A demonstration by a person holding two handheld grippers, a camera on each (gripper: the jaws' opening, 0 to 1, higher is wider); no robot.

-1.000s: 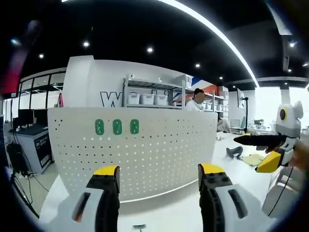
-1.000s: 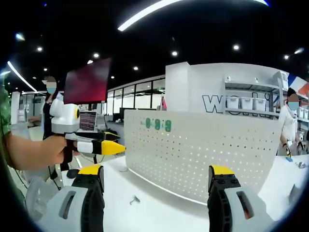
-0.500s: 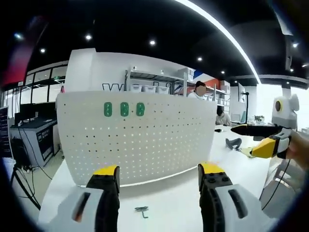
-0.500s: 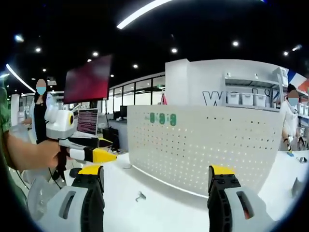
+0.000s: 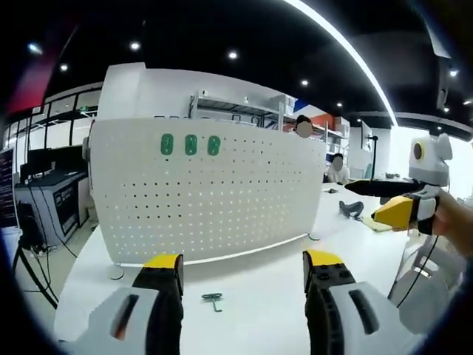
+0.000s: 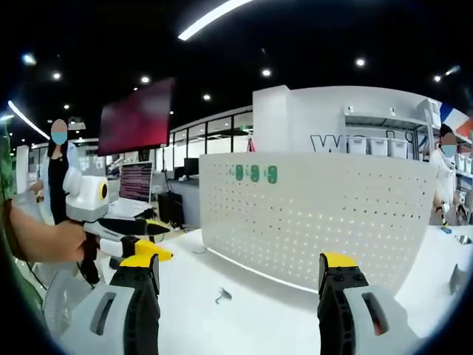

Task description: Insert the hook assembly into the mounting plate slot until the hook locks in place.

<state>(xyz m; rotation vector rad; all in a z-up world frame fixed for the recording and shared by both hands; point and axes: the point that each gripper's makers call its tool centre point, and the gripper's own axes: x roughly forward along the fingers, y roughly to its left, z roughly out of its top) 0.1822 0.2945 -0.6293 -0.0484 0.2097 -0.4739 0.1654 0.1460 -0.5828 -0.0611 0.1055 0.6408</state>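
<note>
Hook (image 5: 212,299) lies at 12 o'clock of our spread, empty left fingers (image 5: 168,268); right fingers (image 6: 145,270) spread too; we should descend squarely over it.

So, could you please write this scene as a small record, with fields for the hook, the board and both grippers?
hook: small metal hook lying loose on the white table, in front of the board
board: white perforated board standing upright, three green pieces near its top
left gripper: open, empty, above the table
right gripper: open, empty
</note>
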